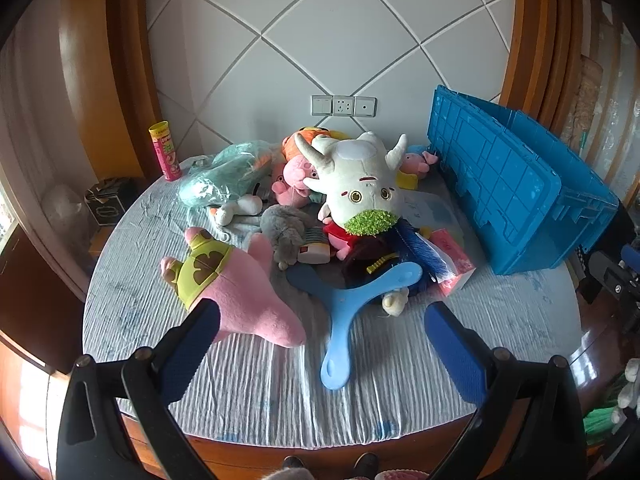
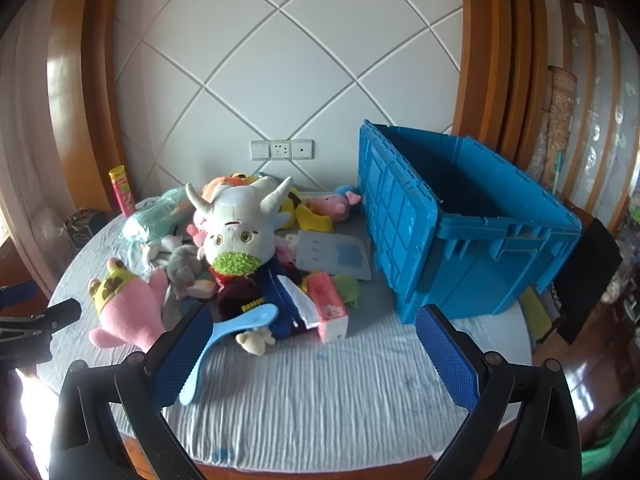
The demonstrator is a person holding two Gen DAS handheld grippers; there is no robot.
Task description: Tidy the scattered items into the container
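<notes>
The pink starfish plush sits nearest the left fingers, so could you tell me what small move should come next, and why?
Probably ease the left gripper forward and down over the pink starfish: its fingers are wide open and empty, and the starfish lies loose beside the pile.

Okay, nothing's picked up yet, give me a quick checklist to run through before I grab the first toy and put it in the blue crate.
1. Left gripper jaws wide, nothing between them: ok.
2. Right gripper jaws wide, nothing held: ok.
3. Blue crate mouth open, no lid in the way: ok.
4. Room inside the crate: cannot tell, its floor is hidden.
5. Pink starfish plush lies apart at the pile's edge, nothing on top: ok.
6. Light blue three-armed toy free to lift: not ok, one arm runs under the pile.
</notes>
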